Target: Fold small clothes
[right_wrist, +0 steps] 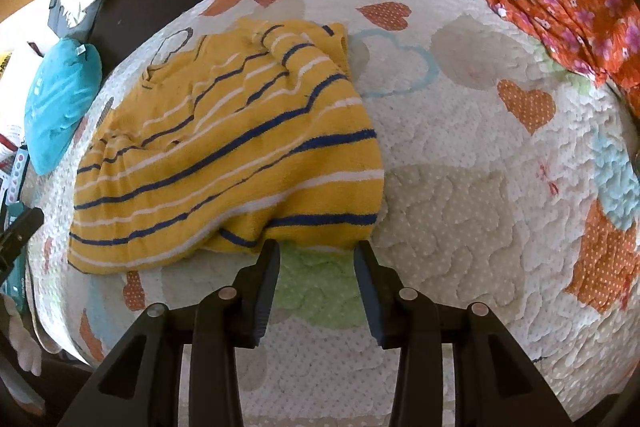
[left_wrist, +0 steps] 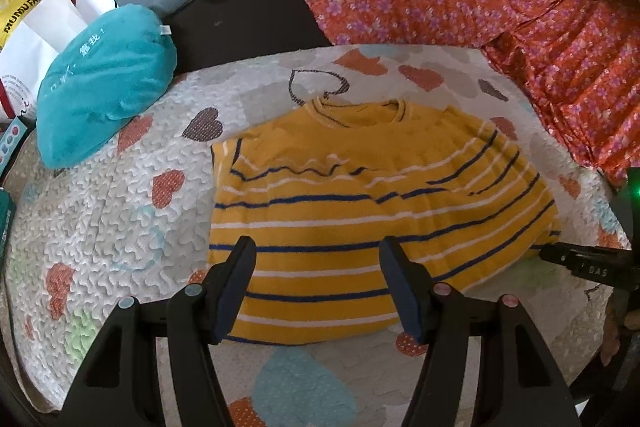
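**Left wrist view: one striped top, fold partly made**

Item: yellow striped sweater point(left_wrist: 360, 203), small, with blue and white bands, collar away from the camera. It lies on the heart-print quilt point(left_wrist: 120, 195), roughly centred, its hem nearest the grippers.

Condition: in the right wrist view the sweater point(right_wrist: 224, 155) shows its right side turned in over the body, with a rumpled sleeve bunched near the top. The left side looks straight-edged, as if tucked under or over; which cannot be told. By this judgement the side folds are begun or done, untidily. Left to do: smoothing the ridges and bringing hem to collar.

Left gripper point(left_wrist: 316, 259): jaws apart above the hem area, nothing between them, not gripping.

Right gripper point(right_wrist: 316, 255): jaws apart at the sweater's near corner, tips just at the cloth edge with quilt showing between them; no grip seen.

Surroundings: teal cushion point(left_wrist: 104, 83) at the quilt's left, orange floral cloth point(left_wrist: 500, 7) beyond and to the right, white paper bags point(left_wrist: 36, 39) far left.
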